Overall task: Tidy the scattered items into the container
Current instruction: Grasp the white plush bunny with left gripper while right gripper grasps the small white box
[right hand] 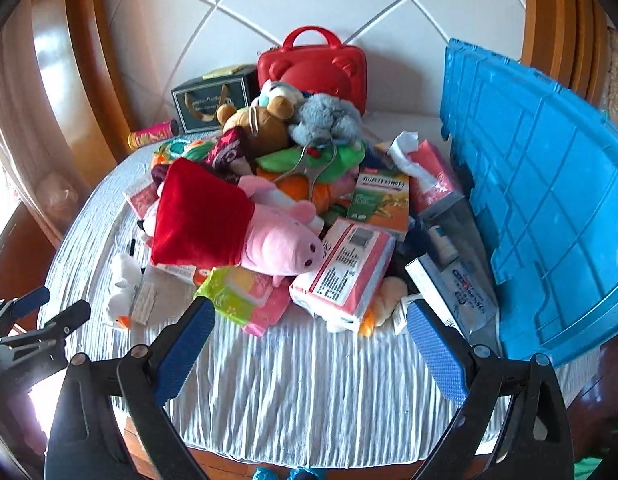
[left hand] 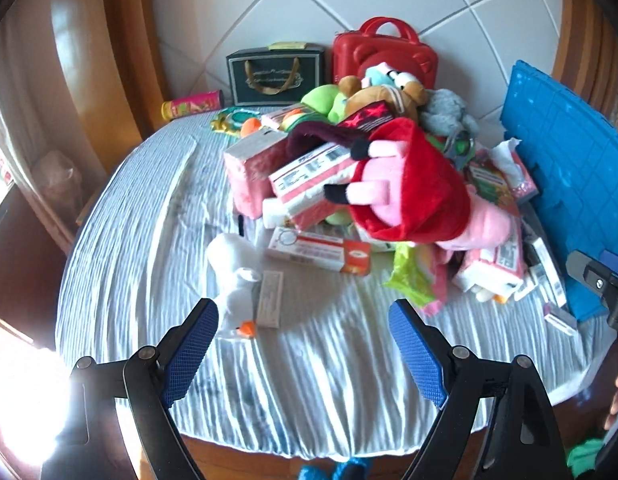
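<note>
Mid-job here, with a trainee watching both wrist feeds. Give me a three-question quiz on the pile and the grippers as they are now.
1. True or false: the left hand-held gripper holds a toy.
2. Which side of the pile is the blue crate on in the right wrist view? A left, B right, C behind.
3. Fill in: the pink pig plush wears a ____ dress.

Key: 1 false, both it and the right hand-held gripper are open and empty above the bedsheet. 2 B. 3 red.
</note>
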{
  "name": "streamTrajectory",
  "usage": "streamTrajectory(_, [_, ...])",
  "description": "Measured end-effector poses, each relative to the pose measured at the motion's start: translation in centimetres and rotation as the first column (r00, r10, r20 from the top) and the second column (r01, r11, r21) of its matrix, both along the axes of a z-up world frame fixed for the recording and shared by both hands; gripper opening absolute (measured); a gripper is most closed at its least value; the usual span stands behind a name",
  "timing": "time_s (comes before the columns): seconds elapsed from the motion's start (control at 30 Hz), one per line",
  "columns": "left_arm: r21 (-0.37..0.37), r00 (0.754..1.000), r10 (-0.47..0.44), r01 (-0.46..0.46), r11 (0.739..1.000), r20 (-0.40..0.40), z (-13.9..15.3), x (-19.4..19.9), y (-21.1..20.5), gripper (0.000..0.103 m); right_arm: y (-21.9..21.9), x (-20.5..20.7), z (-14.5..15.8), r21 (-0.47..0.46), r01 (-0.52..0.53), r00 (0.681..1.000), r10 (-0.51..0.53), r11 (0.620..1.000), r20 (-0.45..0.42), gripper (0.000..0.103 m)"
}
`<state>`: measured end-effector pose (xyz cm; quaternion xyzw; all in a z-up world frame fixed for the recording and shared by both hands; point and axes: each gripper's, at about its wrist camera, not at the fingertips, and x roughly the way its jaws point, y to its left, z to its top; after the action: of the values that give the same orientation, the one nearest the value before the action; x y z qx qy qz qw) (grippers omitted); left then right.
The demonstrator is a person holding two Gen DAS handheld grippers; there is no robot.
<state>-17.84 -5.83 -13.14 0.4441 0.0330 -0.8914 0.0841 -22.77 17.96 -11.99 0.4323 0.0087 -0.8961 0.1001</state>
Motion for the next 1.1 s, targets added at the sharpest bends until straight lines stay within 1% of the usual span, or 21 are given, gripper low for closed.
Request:
streamTrajectory(0.1, [0.001,0.995,0.068,-0.068,0.998,0.069,-2.6,-0.3,-2.6,0.088,-0.6,-1.1,-2.8,-0.021,-0.013,0.997,0.015,1.000,0.073,0.098])
streamTrajectory(0.17, [0.004,0.990,0.100,-0.101,0.995,0.102,-4.1,-0.3,-4.2,0.088,-1.2,-1.8,-4.4,-0.036,-0.022,0.994,0.026,0.999,0.105,0.098])
streamTrajectory(0.23, [-0.007,0.984,0.132,-0.132,0.991,0.117,-5.3,-0.3,-5.5,0.088,-1.8,-2.4,-5.8,-0.042,-0.034,0.991,0.039,0.999,0.131,0.098])
streamTrajectory(0.3, [-0.002,0.979,0.152,-0.153,0.988,0.137,-6.6,-0.4,-6.5,0.088,-2.5,-2.8,-7.1,-0.034,-0.025,0.987,0.030,0.999,0.155,0.098])
streamTrajectory(0.37, [0.003,0.973,0.161,-0.164,0.986,0.163,-7.7,-0.7,-7.3,0.088,-3.0,-2.9,-7.9,-0.051,-0.030,0.983,0.039,0.998,0.179,0.098])
streamTrajectory(0.47, [0.017,0.974,0.148,-0.153,0.988,0.170,-8.5,-1.6,-8.0,0.088,-4.3,-2.7,-8.3,-0.057,-0.043,0.983,0.052,0.997,0.174,0.098])
streamTrajectory(0.57, [0.019,0.982,0.102,-0.107,0.994,0.162,-9.0,-3.1,-8.4,0.088,-6.1,-2.3,-8.7,-0.051,-0.039,0.983,0.048,0.998,0.178,0.098])
streamTrajectory(0.63, [0.018,0.983,0.063,-0.067,0.998,0.170,-9.5,-4.4,-8.7,0.088,-7.6,-2.0,-8.9,-0.042,-0.026,0.983,0.034,0.999,0.182,0.087])
streamTrajectory(0.67, [0.016,0.984,0.044,-0.048,0.999,0.174,-9.9,-5.1,-8.9,0.087,-8.3,-1.9,-8.9,-0.038,-0.017,0.983,0.023,0.999,0.183,0.077])
streamTrajectory(0.7, [0.014,0.983,0.025,-0.028,1.000,0.180,-10.2,-5.7,-9.2,0.082,-9.0,-1.7,-9.0,-0.041,0.000,0.983,0.008,0.999,0.185,0.070])
streamTrajectory(0.73, [0.009,0.981,0.005,-0.007,1.000,0.196,-10.8,-6.3,-9.6,0.075,-9.8,-1.5,-9.1,-0.047,0.012,0.982,-0.003,0.999,0.191,0.065])
streamTrajectory(0.77, [0.019,0.976,-0.020,0.016,1.000,0.215,-11.4,-6.9,-10.2,0.060,-10.6,-1.3,-9.2,-0.053,0.023,0.980,-0.012,0.998,0.197,0.058])
streamTrajectory(0.8, [0.046,0.972,-0.046,0.036,0.998,0.232,-12.1,-7.2,-10.8,0.058,-11.6,-1.0,-9.3,-0.061,0.030,0.980,-0.017,0.998,0.197,0.058])
streamTrajectory(0.87, [0.097,0.965,-0.099,0.077,0.992,0.244,-12.9,-7.7,-12.0,0.058,-13.8,-0.6,-9.7,-0.069,0.036,0.980,-0.022,0.997,0.198,0.058])
streamTrajectory(0.9, [0.098,0.964,-0.119,0.098,0.990,0.237,-12.9,-7.7,-12.5,0.057,-14.9,-0.6,-10.0,-0.077,0.039,0.978,-0.022,0.996,0.207,0.058])
streamTrajectory(0.93, [0.081,0.964,-0.133,0.118,0.990,0.228,-12.7,-7.6,-12.8,0.054,-16.0,-0.6,-10.3,-0.085,0.041,0.976,-0.022,0.996,0.216,0.058])
streamTrajectory(0.97, [0.073,0.964,-0.146,0.132,0.988,0.222,-12.4,-7.6,-13.2,0.047,-17.1,-0.8,-10.6,-0.086,0.035,0.974,-0.015,0.996,0.224,0.057])
streamTrajectory(1.0, [0.066,0.964,-0.158,0.147,0.987,0.215,-12.1,-7.5,-13.7,0.044,-18.3,-1.0,-10.9,-0.086,0.028,0.972,-0.007,0.996,0.233,0.052])
streamTrajectory(1.07, [0.050,0.962,-0.182,0.176,0.983,0.202,-11.6,-7.4,-14.5,0.044,-20.6,-1.5,-11.6,-0.086,0.014,0.968,0.008,0.996,0.250,0.045])
streamTrajectory(1.1, [0.043,0.961,-0.194,0.189,0.981,0.197,-11.3,-7.3,-14.9,0.044,-21.6,-1.9,-11.9,-0.087,0.007,0.967,0.015,0.996,0.256,0.044])
